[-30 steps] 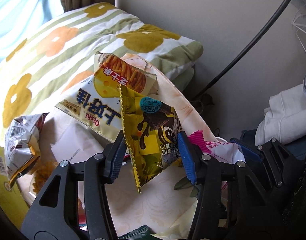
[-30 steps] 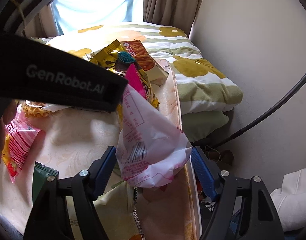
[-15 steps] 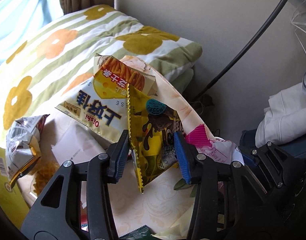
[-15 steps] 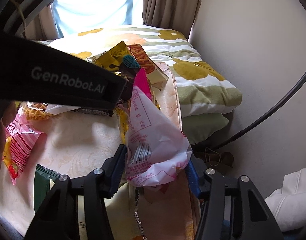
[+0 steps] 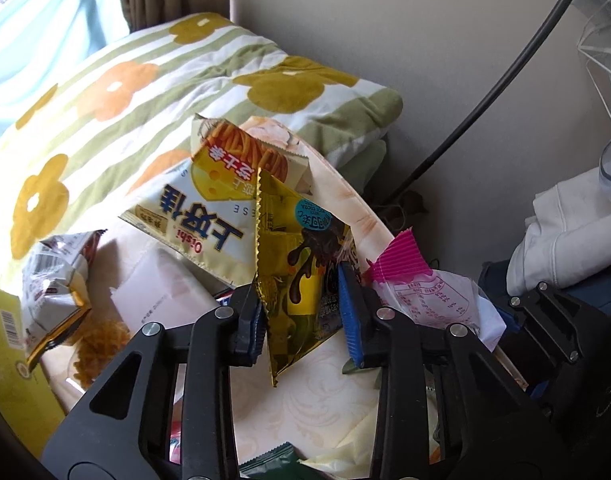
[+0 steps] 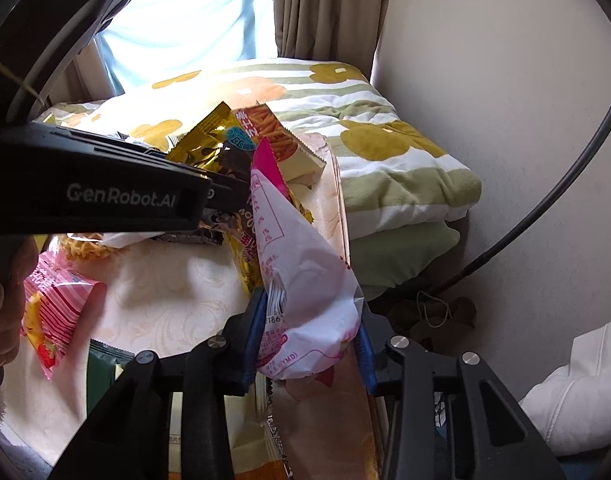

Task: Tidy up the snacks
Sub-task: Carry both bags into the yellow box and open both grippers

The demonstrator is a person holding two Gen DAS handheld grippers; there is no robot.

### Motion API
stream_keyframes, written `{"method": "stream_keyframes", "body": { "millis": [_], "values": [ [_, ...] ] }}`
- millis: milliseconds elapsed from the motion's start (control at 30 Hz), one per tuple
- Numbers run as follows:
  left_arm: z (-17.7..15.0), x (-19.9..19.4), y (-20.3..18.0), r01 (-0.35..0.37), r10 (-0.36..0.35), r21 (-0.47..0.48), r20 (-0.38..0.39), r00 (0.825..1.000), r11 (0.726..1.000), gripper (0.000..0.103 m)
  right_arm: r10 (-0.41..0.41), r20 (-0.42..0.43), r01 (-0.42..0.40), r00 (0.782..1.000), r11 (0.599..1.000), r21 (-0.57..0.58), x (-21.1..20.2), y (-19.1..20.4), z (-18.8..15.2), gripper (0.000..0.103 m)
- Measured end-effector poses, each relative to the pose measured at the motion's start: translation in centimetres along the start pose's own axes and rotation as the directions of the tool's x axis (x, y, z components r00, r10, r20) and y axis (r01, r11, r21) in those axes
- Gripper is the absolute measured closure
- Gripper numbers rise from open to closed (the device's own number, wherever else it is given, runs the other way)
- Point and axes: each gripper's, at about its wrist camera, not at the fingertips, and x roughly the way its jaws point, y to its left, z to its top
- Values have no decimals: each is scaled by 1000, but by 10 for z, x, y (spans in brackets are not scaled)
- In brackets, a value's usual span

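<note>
My left gripper (image 5: pixel 301 320) is shut on a gold chocolate snack packet (image 5: pixel 301 264) that stands on edge over the cream table (image 5: pixel 313 396). That packet also shows in the right wrist view (image 6: pixel 209 140), with the left gripper's black body (image 6: pixel 105 196) across it. My right gripper (image 6: pixel 309 344) is shut on a puffy white and pink snack bag (image 6: pixel 301 280), which also shows in the left wrist view (image 5: pixel 421 292). A yellow Oishi cheese stick bag (image 5: pixel 209 208) lies behind the gold packet.
A silver snack bag (image 5: pixel 53 292) and a yellow box (image 5: pixel 9 360) sit at the left. A pink striped packet (image 6: pixel 53 312) and a dark green packet (image 6: pixel 101 372) lie on the table. A flowered quilt (image 5: pixel 145 72) lies behind, and white cloth (image 5: pixel 573 232) is at the right.
Both grippers have closed in from open: the left onto the gold packet, the right onto the white and pink bag. The two packets now stand closer together.
</note>
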Motion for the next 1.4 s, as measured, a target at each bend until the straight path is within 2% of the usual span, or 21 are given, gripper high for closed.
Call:
{"method": "stream_keyframes", "body": {
  "millis": [233, 467, 633, 733, 1000, 1200, 1300, 1400],
  "values": [
    [-1, -46, 2, -19, 23, -49, 79, 997, 999, 76, 26, 68, -24, 997, 999, -23, -33, 2, 12, 67],
    [-10, -125, 19, -74, 105, -148, 210, 972, 986, 76, 82, 155, -71, 984, 994, -79, -83, 7, 37, 67],
    [-28, -184, 47, -120, 193, -259, 277, 941, 958, 76, 157, 194, -129, 968, 980, -150, -109, 25, 60, 67],
    [-42, -215, 72, -149, 254, -330, 303, 918, 932, 76, 210, 211, -167, 955, 965, -204, -119, 44, 74, 67],
    [-99, -288, 160, -227, 409, -479, 319, 855, 848, 77, 356, 218, -272, 909, 901, -339, -129, 131, 96, 67],
    [-150, -314, 231, -257, 462, -556, 265, 846, 791, 77, 438, 181, -345, 881, 854, -390, -131, 216, 101, 67],
    [-175, -310, 262, -265, 462, -580, 221, 859, 770, 77, 469, 147, -380, 871, 832, -404, -127, 252, 101, 67],
    [-203, -299, 290, -270, 446, -594, 171, 878, 758, 77, 477, 115, -395, 871, 821, -413, -119, 286, 101, 67]
  ]
}}
